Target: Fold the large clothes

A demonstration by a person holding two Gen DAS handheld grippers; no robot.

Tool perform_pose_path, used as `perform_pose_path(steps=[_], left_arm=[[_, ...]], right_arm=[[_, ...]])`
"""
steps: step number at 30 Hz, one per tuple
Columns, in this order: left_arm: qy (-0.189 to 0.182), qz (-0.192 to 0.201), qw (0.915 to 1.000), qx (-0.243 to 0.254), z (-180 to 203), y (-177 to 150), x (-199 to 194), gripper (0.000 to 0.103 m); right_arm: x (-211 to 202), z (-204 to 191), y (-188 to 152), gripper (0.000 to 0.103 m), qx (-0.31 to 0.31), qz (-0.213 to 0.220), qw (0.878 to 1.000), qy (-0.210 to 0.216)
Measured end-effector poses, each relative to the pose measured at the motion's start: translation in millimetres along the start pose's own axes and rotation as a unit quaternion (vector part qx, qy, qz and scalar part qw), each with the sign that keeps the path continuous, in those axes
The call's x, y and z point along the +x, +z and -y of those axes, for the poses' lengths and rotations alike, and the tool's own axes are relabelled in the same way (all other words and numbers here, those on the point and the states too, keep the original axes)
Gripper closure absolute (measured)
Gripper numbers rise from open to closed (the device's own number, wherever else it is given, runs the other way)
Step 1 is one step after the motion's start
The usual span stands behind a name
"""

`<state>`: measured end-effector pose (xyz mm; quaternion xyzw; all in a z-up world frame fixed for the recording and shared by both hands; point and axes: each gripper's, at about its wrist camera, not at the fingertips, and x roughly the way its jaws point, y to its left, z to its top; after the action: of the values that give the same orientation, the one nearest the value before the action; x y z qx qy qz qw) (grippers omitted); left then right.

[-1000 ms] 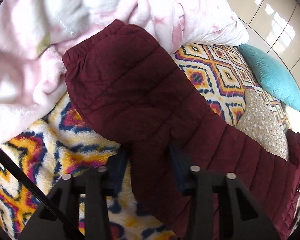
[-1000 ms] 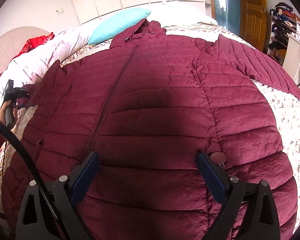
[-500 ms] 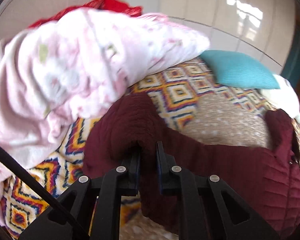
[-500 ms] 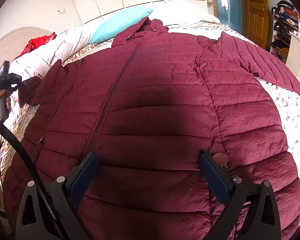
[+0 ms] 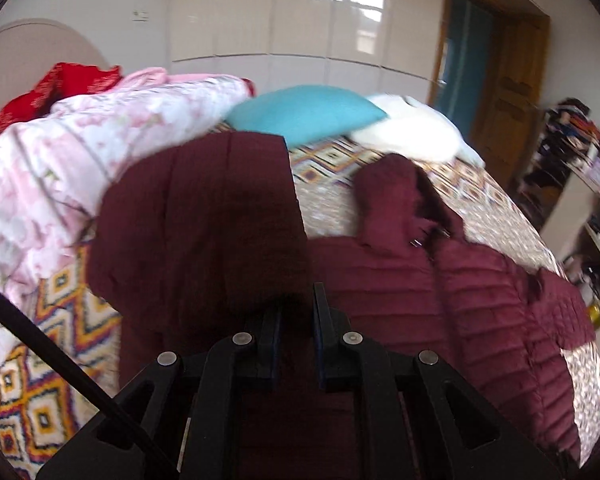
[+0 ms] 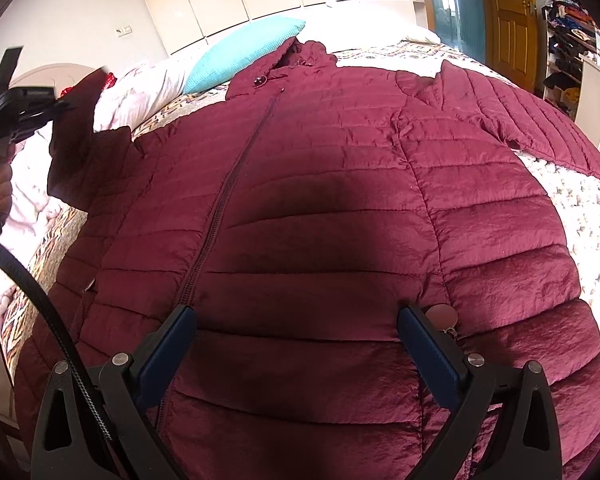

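Sleeve folding is in hand: the left gripper, fingers clamped on the cuff, lifts it over the maroon jacket spread on the bed. Right gripper hovers wide open (holding nothing). Next, lay the sleeve across the chest.

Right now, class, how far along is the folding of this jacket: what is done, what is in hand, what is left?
Done: the jacket lies spread flat on the bed, zipped. In hand: the left gripper is shut on one sleeve, lifted off the bed. The right gripper hovers open over the hem. Left: no fold shows yet; the other sleeve lies outstretched, and the body is unfolded.
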<state>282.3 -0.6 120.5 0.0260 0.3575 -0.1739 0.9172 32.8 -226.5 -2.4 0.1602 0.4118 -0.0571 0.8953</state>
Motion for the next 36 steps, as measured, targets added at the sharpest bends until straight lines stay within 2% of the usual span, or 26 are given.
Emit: perform_pose_path(steps=[4,6,9,12,15,17,19,21,23,25,29,33,36], left_arm=[[-0.038,-0.033,0.9984,0.027,43.8,-29.3,21.7,0.089],[-0.046,-0.057,0.9966,0.038,60.4,-45.3,36.2,0.085],[-0.049,-0.1,0.9927,0.047,70.4,-66.7,54.8,0.069],[-0.057,-0.119,0.9905,0.037,65.7,-82.7,53.4,0.066],[-0.064,-0.108,0.9915,0.035,54.5,-96.2,25.0,0.059],[-0.042,-0.085,0.9949,0.036,44.5,-103.5,0.9,0.047],[-0.012,-0.063,0.9974,0.033,35.3,-112.8,-21.1,0.042],[0.009,-0.052,0.9981,0.03,26.5,-124.8,-41.3,0.041],[0.025,-0.043,0.9984,0.026,18.0,-137.5,-59.4,0.041],[0.041,-0.03,0.9983,0.027,11.4,-148.6,-75.2,0.041],[0.062,-0.021,0.9978,-0.006,-7.7,-168.3,-95.2,0.038],[0.055,-0.048,0.9946,-0.073,-32.9,-184.7,-103.1,0.038],[0.043,-0.05,0.994,-0.087,-44.7,-197.0,-118.6,0.038]], right_arm=[[-1.3,0.8,-0.6,0.0,0.004,0.001,1.0,0.005],[-1.9,2.1,-0.5,0.0,0.006,0.002,1.0,0.008],[-2.0,2.4,-0.8,0.0,0.008,0.003,1.0,0.011],[-2.4,3.0,-1.5,0.0,0.009,0.003,1.0,0.012],[-2.4,3.0,-1.6,0.0,0.007,0.002,1.0,0.011],[-1.6,1.9,-1.2,0.0,0.005,-0.001,1.0,0.007],[0.2,-1.4,0.8,0.0,-0.002,-0.011,1.0,-0.002],[-0.3,-8.6,7.5,0.0,-0.017,-0.028,0.999,-0.016],[-9.3,-18.0,19.6,0.002,-0.025,-0.031,0.999,-0.002],[-24.5,-34.1,38.4,0.002,-0.034,-0.016,0.999,0.013],[-32.1,-87.8,83.3,0.002,-0.096,0.02,0.995,-0.008],[10.8,-154.8,122.4,0.002,-0.181,0.03,0.982,-0.043],[50.4,-200.4,141.2,0.005,-0.237,0.041,0.968,-0.073]])
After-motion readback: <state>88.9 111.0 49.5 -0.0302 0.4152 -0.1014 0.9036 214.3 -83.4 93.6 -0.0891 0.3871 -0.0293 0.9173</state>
